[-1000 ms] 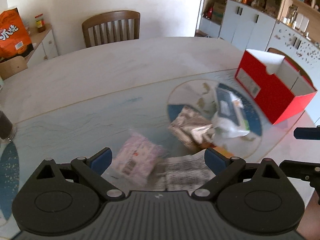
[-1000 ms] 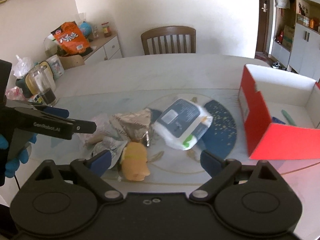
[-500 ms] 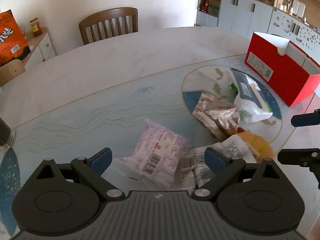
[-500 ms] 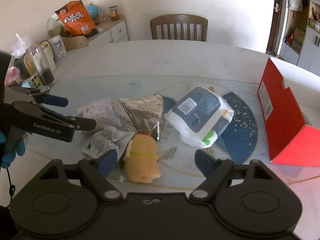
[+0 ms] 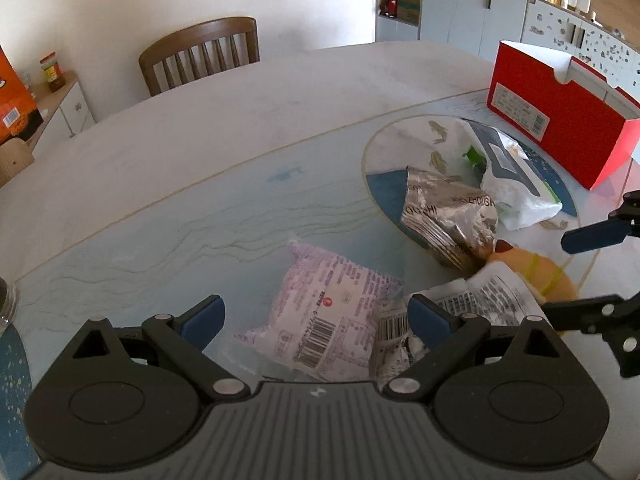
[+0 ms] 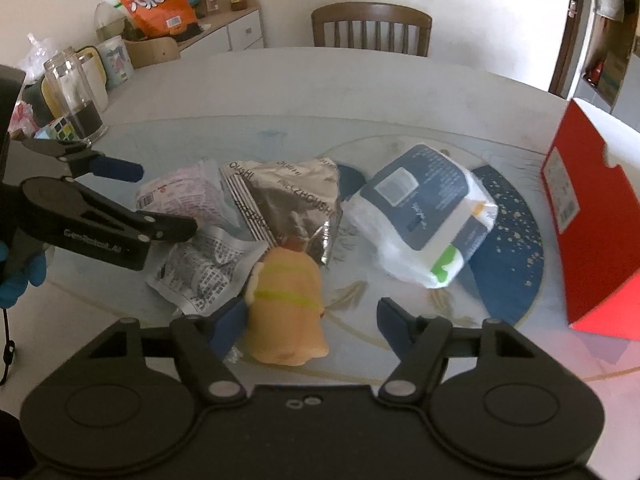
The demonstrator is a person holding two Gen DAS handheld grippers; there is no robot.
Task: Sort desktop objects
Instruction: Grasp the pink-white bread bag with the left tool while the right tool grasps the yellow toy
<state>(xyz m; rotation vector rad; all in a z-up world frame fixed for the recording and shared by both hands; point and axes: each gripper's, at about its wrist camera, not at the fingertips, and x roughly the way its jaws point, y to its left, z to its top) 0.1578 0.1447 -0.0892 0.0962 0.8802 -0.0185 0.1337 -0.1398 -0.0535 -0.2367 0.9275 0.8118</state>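
A: Closing in on the yellow toy [image 6: 286, 312], near edge of the table [image 6: 360, 80], between the right gripper [image 6: 308, 320] jaws. Jaws narrowing, left pad at its side, right pad clear of it. No pinch yet.

B: And the left gripper [image 5: 316, 316]?

A: Spread wide, nothing pressed. Poised over the pink packet [image 5: 328, 320], just left of the toy. Printed wrapper [image 6: 200, 272] tucked between packet and toy, partly under the toy's left side.

B: Further out?

A: Silver pouch [image 6: 284, 204] touching the toy's far end; white and navy pack [image 6: 428, 224] to the right; red box [image 6: 588, 216] at far right, open top.

B: Step in hand?

A: Probably grasping, one item per gripper. Early in the sorting, judging by the pile.

B: Next?

A: Finish closing squarely on the toy; soft-looking, so likely to squash. Lift clear of the wrapper and pouch, then presumably across to the box.
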